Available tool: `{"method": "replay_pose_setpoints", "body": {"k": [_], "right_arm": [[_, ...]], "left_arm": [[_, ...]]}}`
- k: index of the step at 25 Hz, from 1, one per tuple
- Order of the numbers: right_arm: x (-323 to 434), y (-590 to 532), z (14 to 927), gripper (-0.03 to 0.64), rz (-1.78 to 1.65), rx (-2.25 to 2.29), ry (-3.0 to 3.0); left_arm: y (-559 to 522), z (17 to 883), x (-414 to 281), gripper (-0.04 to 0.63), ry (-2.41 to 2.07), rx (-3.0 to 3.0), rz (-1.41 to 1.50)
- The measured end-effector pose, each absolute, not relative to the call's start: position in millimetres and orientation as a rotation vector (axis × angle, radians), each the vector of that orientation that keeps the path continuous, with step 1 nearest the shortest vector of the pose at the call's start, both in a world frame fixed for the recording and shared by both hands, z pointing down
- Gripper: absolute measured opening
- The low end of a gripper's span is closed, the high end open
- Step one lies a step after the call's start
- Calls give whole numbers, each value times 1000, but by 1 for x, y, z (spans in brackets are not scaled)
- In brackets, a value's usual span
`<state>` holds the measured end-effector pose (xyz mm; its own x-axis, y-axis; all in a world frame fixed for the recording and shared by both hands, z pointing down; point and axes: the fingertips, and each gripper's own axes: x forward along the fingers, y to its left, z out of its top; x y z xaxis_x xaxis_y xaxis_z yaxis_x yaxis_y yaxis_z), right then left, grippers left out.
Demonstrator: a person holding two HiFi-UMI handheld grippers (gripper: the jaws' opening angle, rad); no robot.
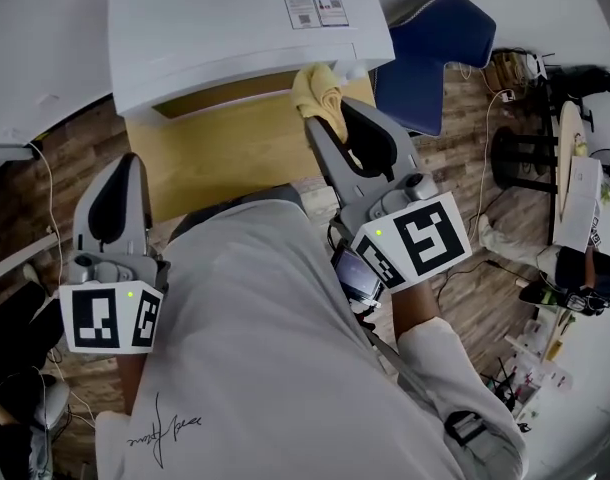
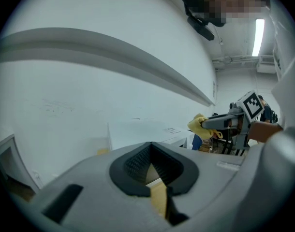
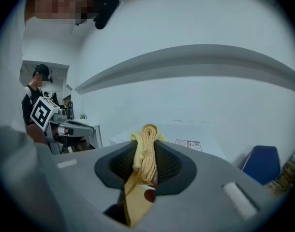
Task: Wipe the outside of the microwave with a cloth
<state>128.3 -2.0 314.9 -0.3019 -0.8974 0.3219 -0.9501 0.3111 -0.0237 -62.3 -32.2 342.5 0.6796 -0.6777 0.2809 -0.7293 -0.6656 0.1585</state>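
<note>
1. Microwave (image 1: 240, 38): a white box straight ahead of me at the far edge of the table (image 1: 225, 158). Its long axis runs left-right across my view, w/ the label on top toward the right end. The face nearest me overhangs the wood as a shadowed strip
2. Table: bare yellow-brown top between me and the box. Nothing sits on it that would block a sweep
3. Right gripper (image 1: 325, 118): by far the nearer one. It's reached fwd and slightly leftward over the table's right edge, jaws pointing up at the microwave's near right corner. My right forearm is stretched out behind it, marker cube facing up
4. Left gripper (image 1: 120, 173): held back low on my left, off the table's left edge and well apart from the box, tips aimed fwd. Its pads are pressed together w/ nothing between them, only wood showing through the gap below
5. Cloth (image 3: 145, 151): a yellow folded wad pinched tight between the right jaws, bunched end sticking past the tips. In the head view it sits right at the lower right front corner of the box. Can't tell if it's touching or just short
6. My read: the wipe goes to the right side, dragging leftward along the long front face from that corner, w/ a small push fwd first to be sure of contact
</note>
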Motion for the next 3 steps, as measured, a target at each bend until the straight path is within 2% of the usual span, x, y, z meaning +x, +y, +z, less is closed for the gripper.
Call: {"method": "replay_pose_setpoints", "body": {"k": [3], "right_arm": [[115, -9, 322, 110, 251, 1657, -2309]], "left_arm": [[-36, 349, -65, -11, -1108, 2683, 339]]}}
